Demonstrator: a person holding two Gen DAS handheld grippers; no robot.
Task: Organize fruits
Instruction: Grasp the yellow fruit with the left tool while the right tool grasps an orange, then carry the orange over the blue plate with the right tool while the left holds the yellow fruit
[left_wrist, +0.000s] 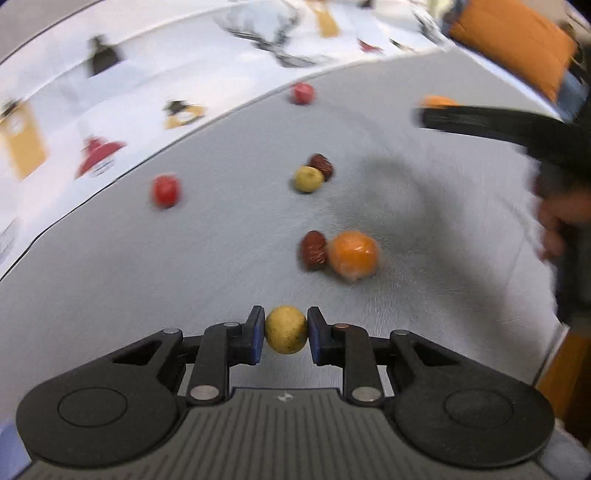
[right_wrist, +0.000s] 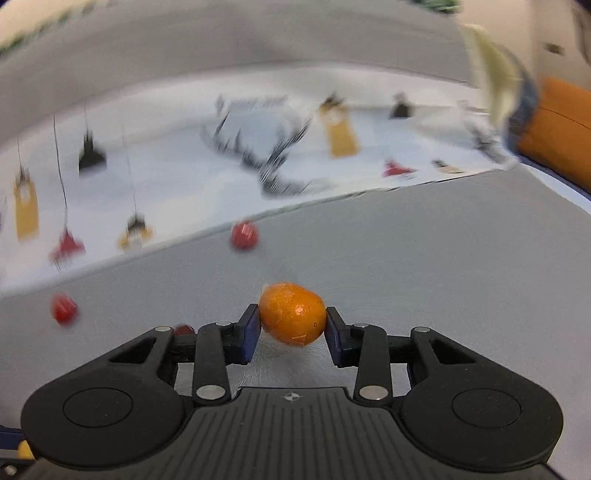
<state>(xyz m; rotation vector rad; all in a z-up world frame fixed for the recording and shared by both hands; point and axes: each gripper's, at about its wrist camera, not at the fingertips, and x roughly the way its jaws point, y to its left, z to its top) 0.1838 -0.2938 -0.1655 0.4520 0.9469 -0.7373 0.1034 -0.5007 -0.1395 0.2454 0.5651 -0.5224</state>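
My left gripper is shut on a small yellow fruit above the grey mat. Ahead of it lie an orange fruit touching a dark red date, and further off a second yellow fruit touching another date. Two red fruits lie near the mat's far edge. My right gripper is shut on an orange fruit, held over the mat. It also shows in the left wrist view, at the right. Red fruits lie to its left.
A white patterned cloth borders the mat on the far side and shows in the right wrist view too. An orange cushion sits at the far right. The holder's hand is at the right edge. Both views are motion-blurred.
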